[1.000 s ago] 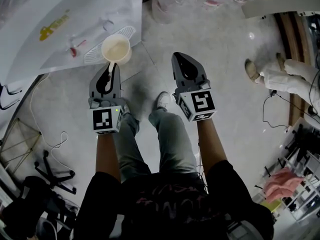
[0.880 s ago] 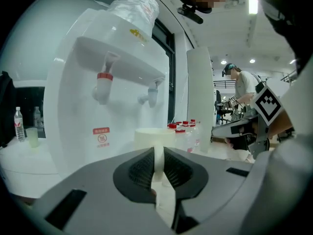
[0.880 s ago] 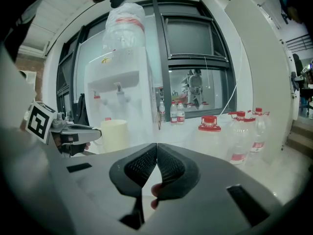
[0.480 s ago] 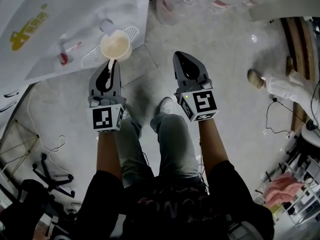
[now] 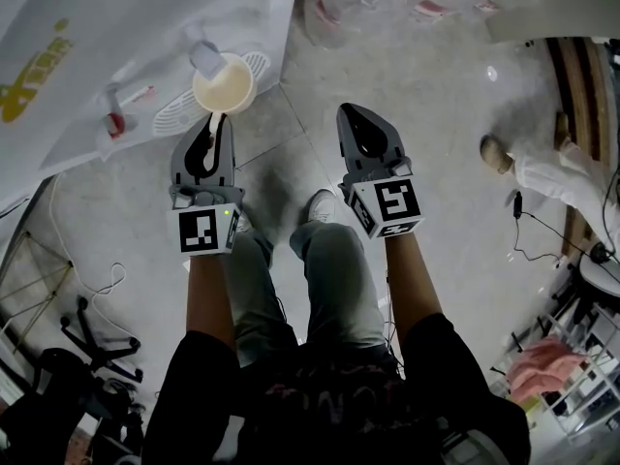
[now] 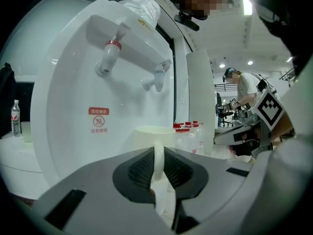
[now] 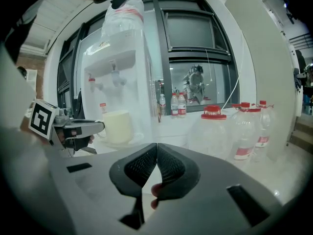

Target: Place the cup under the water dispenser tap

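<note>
The left gripper (image 5: 214, 129) has its fingers (image 6: 139, 173) closed on the thin handle of a cream cup (image 5: 224, 82), the handle pinched upright between the ribbed pads in the left gripper view. The cup is carried open side up, just in front of the white water dispenser (image 5: 145, 17) and over the round slotted drip tray (image 5: 177, 114) at the dispenser's recess; whether its base touches the tray cannot be told. In the left gripper view the cup's rim (image 6: 154, 129) sits low in the recess, beneath the pale tap (image 6: 157, 77), with the red-collared tap (image 6: 108, 57) higher and to the left. The right gripper (image 5: 355, 116) hangs beside the left one, well apart from the dispenser and out over the pale floor (image 5: 436, 114). Its fingers (image 7: 139, 168) are pressed together with nothing between them. From the right gripper view the cup (image 7: 117, 126) shows at the dispenser's foot, with the left gripper (image 7: 78, 129) reaching to it from the left. Large clear water jugs with red caps (image 7: 212, 131) stand to the right of the dispenser.
</note>
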